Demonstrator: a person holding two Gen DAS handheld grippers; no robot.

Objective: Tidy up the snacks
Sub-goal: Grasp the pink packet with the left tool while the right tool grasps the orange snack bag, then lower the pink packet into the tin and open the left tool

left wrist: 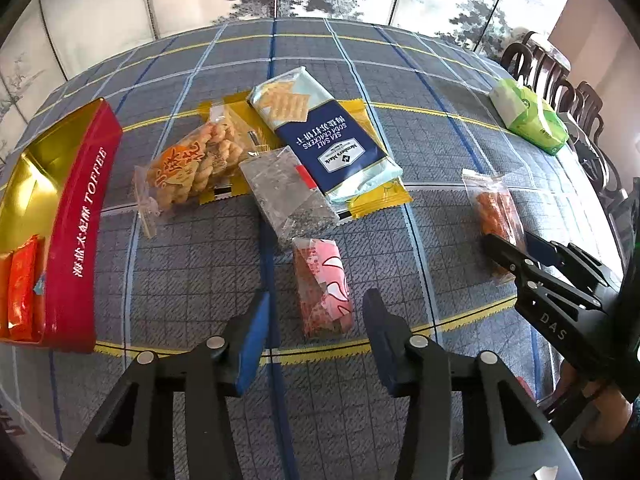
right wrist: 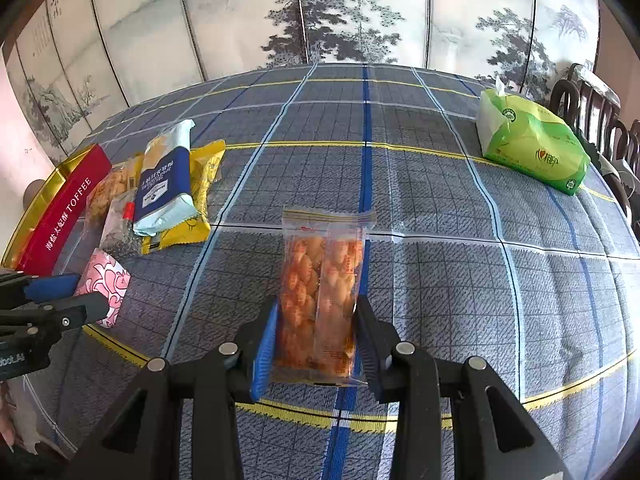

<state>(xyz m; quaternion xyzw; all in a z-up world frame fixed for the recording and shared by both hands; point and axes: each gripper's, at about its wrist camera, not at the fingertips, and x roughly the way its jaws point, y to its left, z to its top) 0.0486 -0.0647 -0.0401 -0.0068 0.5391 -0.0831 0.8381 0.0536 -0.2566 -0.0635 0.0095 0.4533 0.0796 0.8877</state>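
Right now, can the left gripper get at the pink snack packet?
Probably yes. The left gripper is open with the pink snack packet just ahead between its fingers, nothing covering it; the right gripper is off to the side.

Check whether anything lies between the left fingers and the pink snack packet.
Nothing visible does. The pink snack packet lies flat on the tablecloth in the gap ahead of the left gripper. The grey packet sits beyond it, not in between.

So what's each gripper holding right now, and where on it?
The right gripper is shut on the clear packet of orange snacks, gripping its near end by the two long sides. The left gripper holds nothing; the pink packet lies between its jaws, untouched.
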